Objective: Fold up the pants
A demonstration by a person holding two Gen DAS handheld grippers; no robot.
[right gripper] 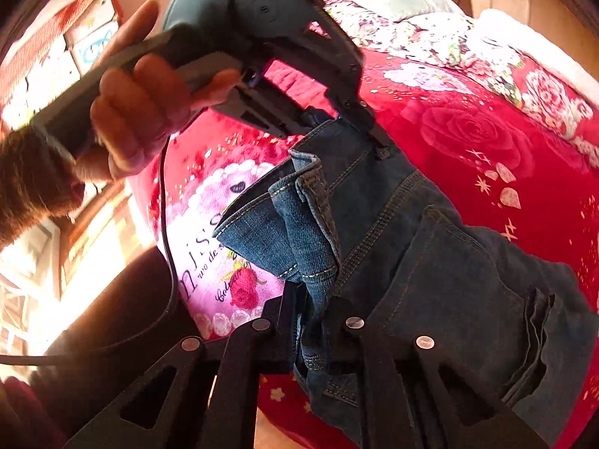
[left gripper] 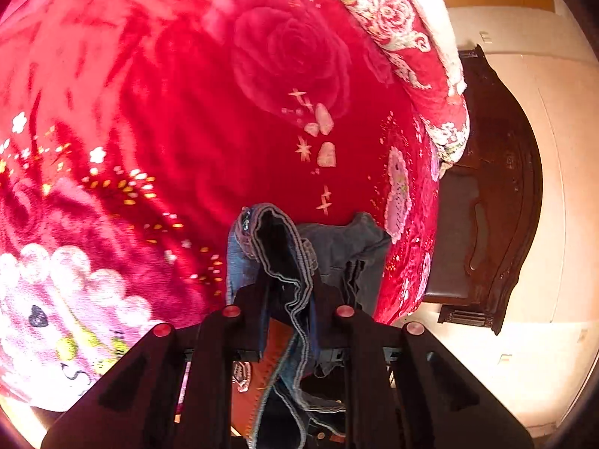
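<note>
Both hand-held grippers are clamped on the pants: the left hand-held gripper (left gripper: 288,299) pinches a bunched stretch of hem or waistband edge, and the right hand-held gripper (right gripper: 312,314) has its jaws closed on a folded wad of denim near a stitched edge. In the right wrist view the left unit shows from outside, gripped by a hand (right gripper: 138,112) in a brown knitted sleeve (right gripper: 30,183), its tip biting the cloth. The pants (right gripper: 430,254) hang lifted between the 2 grips, above a bed covered by a red plush blanket (left gripper: 187,112) printed with roses; their lower part trails out of view, so I cannot tell whether it touches the bed. They are dark blue denim with pale contrast stitching, doubled seams and a patch pocket. I judge them fairly heavy for clothing, soft and limp, sagging wherever unsupported, yet coarse enough not to slip from the pads. Thick seams and waistband make the surest holds, since 1 thin layer could pull loose under the weight. A fluffy blanket is likely to drag on denim, so laying it down should work better than sliding. Beyond the bed stands a dark carved wooden footboard (left gripper: 498,205), hard and glossy.
</note>
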